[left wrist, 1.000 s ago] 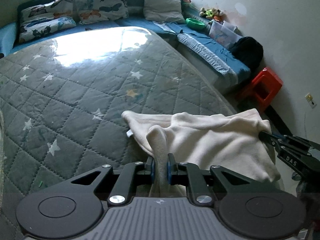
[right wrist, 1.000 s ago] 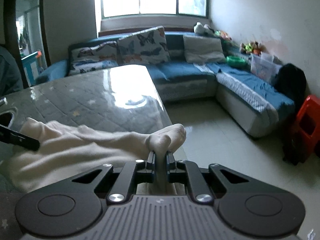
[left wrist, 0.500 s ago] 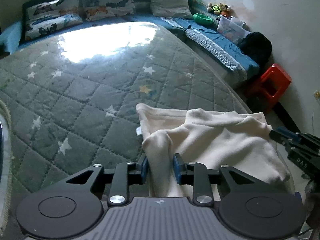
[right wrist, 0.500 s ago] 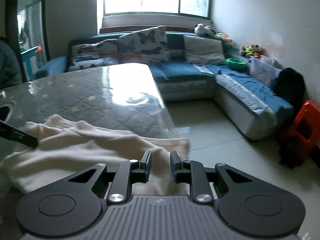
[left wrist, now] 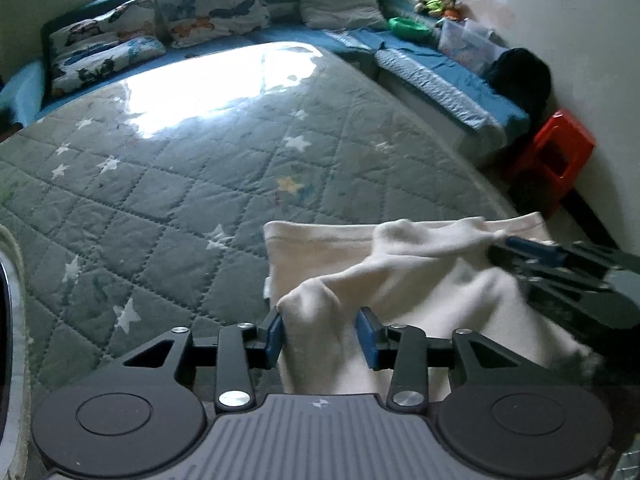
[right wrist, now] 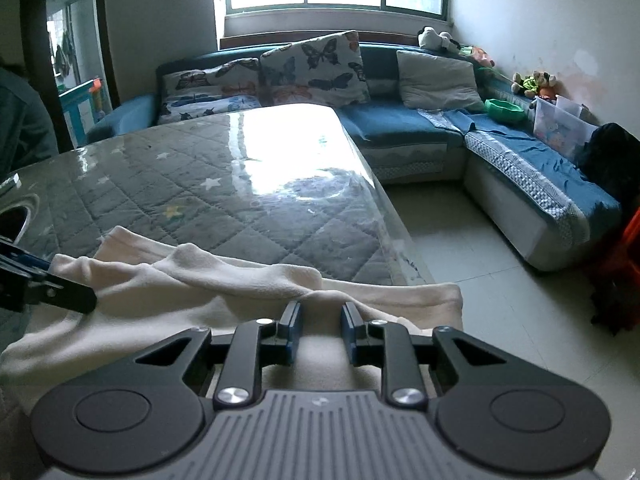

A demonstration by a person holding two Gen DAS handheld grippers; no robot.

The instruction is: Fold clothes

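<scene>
A cream garment (left wrist: 404, 292) lies folded at the near right corner of the quilted, star-patterned table (left wrist: 180, 200). My left gripper (left wrist: 320, 328) hovers over its near left edge with the jaws opening. A raised fold of the cloth stands loosely between the blue pads (left wrist: 275, 334). In the right wrist view the same garment (right wrist: 192, 292) reaches the table's right edge. My right gripper (right wrist: 319, 320) is open over that end, the cloth lying slack under its jaws. The right gripper (left wrist: 560, 264) also shows at the right of the left wrist view.
A blue corner sofa (right wrist: 400, 124) with butterfly cushions (right wrist: 312, 68) runs behind and to the right of the table. A red stool (left wrist: 556, 160) stands on the tiled floor (right wrist: 480, 248). A person's dark sleeve (right wrist: 20, 128) is at the left. A pale round rim (left wrist: 16, 272) sits at the table's left.
Both grippers have let go of the cream garment and their jaws have spread. The lifted corners have dropped onto the table. The right gripper has shifted along the cloth.
</scene>
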